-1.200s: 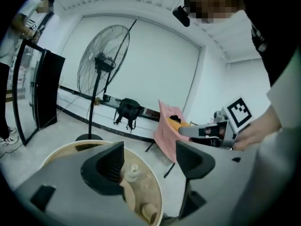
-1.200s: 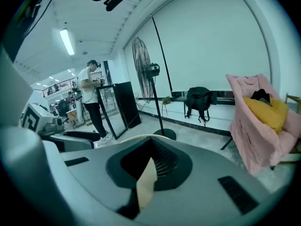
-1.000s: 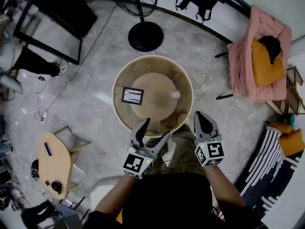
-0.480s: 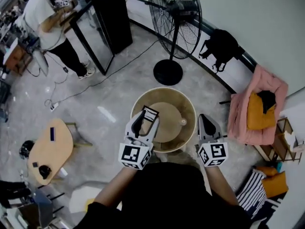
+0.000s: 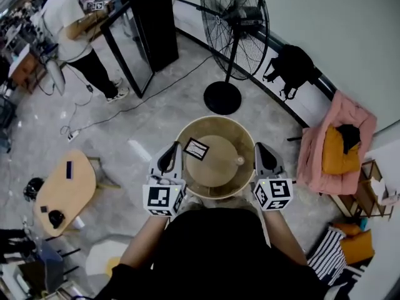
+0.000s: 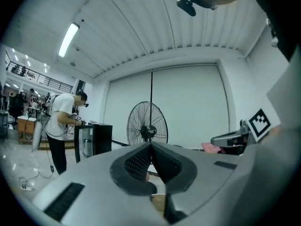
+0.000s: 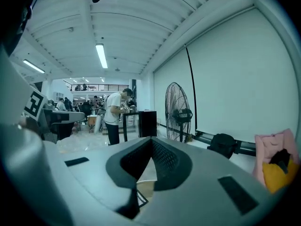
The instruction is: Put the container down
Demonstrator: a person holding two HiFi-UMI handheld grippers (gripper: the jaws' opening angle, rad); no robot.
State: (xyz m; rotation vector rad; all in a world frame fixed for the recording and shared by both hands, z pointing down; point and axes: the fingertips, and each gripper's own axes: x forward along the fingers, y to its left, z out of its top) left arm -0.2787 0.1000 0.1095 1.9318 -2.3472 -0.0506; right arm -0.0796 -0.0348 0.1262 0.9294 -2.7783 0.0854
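container (image 5: 196, 148) on table (image 5: 220, 167), just beside left tool (image 5: 170, 151)

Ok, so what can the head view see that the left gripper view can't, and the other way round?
Only the head view shows the small wooden side table, the fan's round black base, and the clear container lying on the round table. Only the left gripper view shows the long ceiling light and the ribbed ceiling. Both show the big fan head, the standing person and the black cabinet.
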